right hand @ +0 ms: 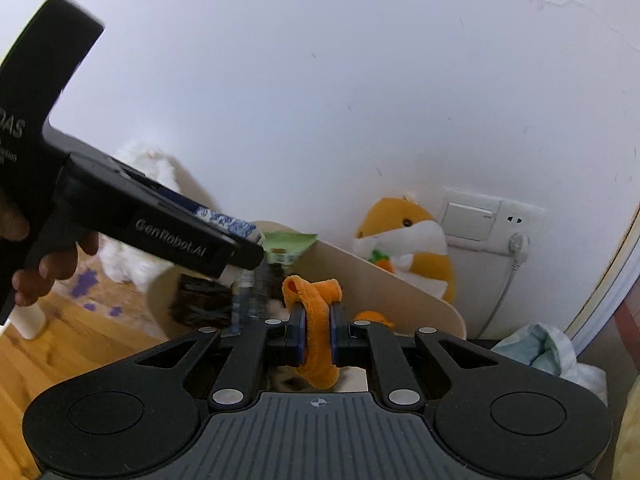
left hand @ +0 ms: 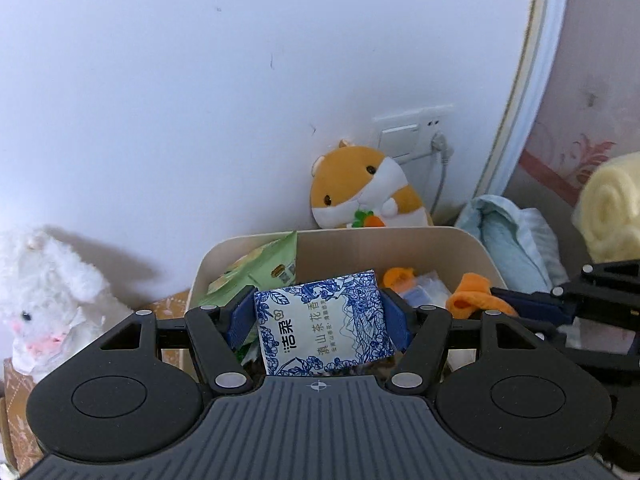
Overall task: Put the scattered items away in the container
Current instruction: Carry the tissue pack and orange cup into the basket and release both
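Gripping tissue pack [left hand: 324, 320]: left claw [left hand: 320, 316] | right claw [right hand: 318, 336] clamps orange cloth [right hand: 316, 320] | both above bin rim [left hand: 400, 232]

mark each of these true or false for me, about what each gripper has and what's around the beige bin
1. The left gripper holds a blue-and-white tissue pack. True.
2. The right gripper is open and holds nothing. False: it is shut on an orange cloth.
3. A hamster plush sits behind the beige bin, against the wall. True.
4. The beige bin holds nothing. False: a green packet and other items are already in it.
5. A white plush sits outside the bin, to its left in the left wrist view. True.
6. The wall socket has nothing plugged in. False: a plug with a cord hangs from it.
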Motion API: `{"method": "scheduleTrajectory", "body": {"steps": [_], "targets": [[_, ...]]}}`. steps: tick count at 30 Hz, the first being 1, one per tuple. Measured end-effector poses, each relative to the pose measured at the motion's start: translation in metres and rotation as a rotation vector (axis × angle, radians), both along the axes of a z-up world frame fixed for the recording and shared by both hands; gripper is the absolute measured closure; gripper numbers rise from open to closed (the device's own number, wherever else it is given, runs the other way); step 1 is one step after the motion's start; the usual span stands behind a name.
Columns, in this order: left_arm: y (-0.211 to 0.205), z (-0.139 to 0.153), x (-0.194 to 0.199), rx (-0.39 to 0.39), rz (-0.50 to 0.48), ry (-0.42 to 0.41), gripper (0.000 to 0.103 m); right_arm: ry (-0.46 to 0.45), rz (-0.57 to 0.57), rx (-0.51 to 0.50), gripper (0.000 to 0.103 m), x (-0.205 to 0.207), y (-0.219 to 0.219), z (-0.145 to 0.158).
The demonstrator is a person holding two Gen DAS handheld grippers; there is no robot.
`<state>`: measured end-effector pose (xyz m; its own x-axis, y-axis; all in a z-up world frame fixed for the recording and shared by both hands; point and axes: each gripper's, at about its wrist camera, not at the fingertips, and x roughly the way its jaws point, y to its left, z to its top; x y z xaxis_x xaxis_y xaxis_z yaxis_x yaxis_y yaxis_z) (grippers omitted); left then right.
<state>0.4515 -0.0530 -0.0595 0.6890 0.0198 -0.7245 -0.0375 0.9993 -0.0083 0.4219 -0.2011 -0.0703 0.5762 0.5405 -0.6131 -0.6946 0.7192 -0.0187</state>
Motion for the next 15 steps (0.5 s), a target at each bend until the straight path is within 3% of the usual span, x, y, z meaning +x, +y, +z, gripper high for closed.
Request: {"method": "scheduleTrajectory", "body": {"steps": [7,15], "targets": [[-0.008,-0.031,0.035,0.013,0.086,0.097,0.036,0.086,0.002,-0.018,0.092,0.037,0.004,-0.029],[-0.006,-0.046,0.051,0.013,0.157,0.182,0.035,0.204,0.000,-0.023,0.089,0.056,0.015,-0.050]]}}
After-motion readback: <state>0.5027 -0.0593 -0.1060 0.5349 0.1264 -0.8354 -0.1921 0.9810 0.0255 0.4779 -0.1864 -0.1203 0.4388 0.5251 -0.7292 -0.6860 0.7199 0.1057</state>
